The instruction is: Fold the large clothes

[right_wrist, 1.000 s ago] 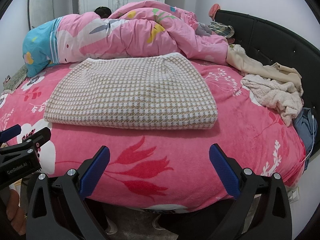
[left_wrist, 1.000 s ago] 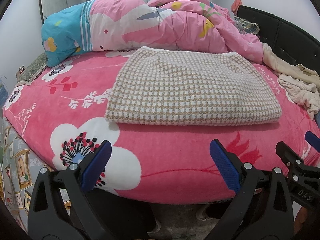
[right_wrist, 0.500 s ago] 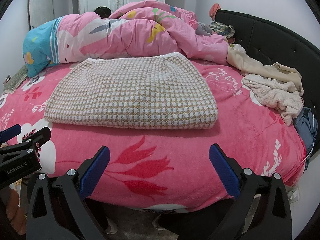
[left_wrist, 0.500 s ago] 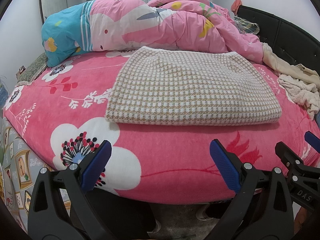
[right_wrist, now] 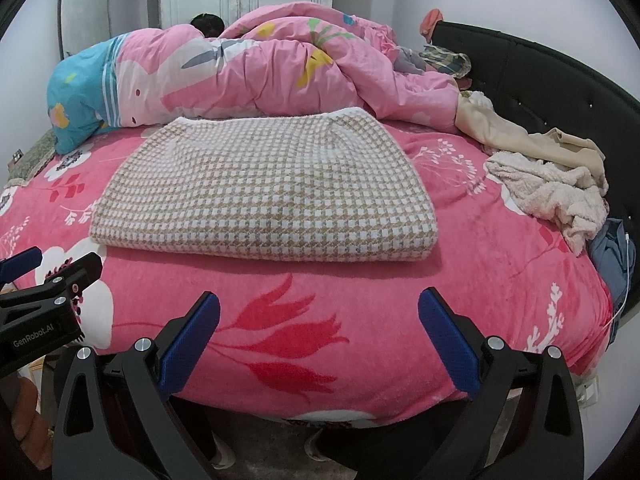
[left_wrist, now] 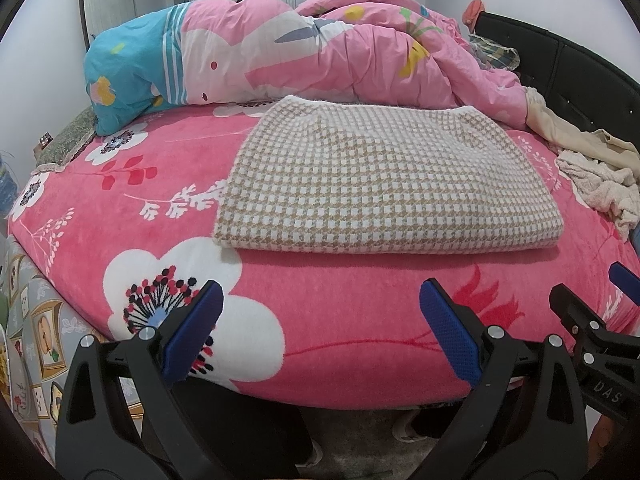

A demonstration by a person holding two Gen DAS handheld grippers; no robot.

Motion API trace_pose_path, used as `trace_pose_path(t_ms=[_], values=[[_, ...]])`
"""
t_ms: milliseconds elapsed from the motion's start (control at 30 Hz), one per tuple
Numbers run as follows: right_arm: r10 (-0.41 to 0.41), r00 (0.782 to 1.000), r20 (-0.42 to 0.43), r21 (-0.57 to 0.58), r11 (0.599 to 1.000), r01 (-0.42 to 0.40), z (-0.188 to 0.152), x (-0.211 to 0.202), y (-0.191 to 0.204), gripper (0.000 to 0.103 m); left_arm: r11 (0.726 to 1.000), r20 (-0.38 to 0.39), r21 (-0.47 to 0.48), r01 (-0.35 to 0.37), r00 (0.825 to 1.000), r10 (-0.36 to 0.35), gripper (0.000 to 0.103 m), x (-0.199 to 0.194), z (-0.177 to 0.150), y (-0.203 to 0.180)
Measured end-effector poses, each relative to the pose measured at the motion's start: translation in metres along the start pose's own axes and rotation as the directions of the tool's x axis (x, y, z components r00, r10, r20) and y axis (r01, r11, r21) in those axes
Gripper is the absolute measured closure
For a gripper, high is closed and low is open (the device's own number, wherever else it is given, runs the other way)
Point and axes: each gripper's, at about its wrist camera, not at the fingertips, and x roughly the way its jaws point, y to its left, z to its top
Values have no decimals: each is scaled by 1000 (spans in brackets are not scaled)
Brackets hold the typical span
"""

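Note:
A beige-and-white houndstooth garment [left_wrist: 384,176] [right_wrist: 264,196] lies folded into a flat rectangle on the pink flowered bed cover [left_wrist: 320,312] [right_wrist: 480,272]. My left gripper [left_wrist: 320,308] hangs open near the bed's front edge, short of the garment, holding nothing. My right gripper [right_wrist: 319,320] is also open and empty, at the same distance in front of the garment's near fold. Each gripper shows at the side of the other's view.
A bundled pink and blue quilt [left_wrist: 280,56] [right_wrist: 240,72] lies along the far side. Cream and beige clothes [right_wrist: 552,184] [left_wrist: 600,176] are heaped at the right by the black headboard [right_wrist: 540,80]. A blue cloth [right_wrist: 612,252] lies at the right edge.

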Motion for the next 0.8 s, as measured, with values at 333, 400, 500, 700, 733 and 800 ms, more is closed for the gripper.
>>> trace_pose_path(t_ms=[333,400,500,700,733,800], values=[[1,1000,2,-3,1000,-1,0,-1,1,6,1000,1,0,0,1000,0,8,-1,1,1],[1,1000,1,-3,1000,-1,0,-1,1,6,1000,0,-1,1,1000,-1,8,-1,2,1],[1,1000,1,-3,1000,-1,0,-1,2,6,1000,0,0,1,1000,-1,8,-1,1,1],[2,1000,-1,-3,1000,-2,0,-1,1,6,1000,0,1,0,1000,0,8,0,1,1],[3,1000,-1,-4,1000,-3,0,0,1,6,1000,-1,0,1,1000,-1,8,-1,1,2],[2,1000,-2,-6,1000,-2,0,0,1,6,1000,-1,0,0,1000,0,8,-1,2,3]])
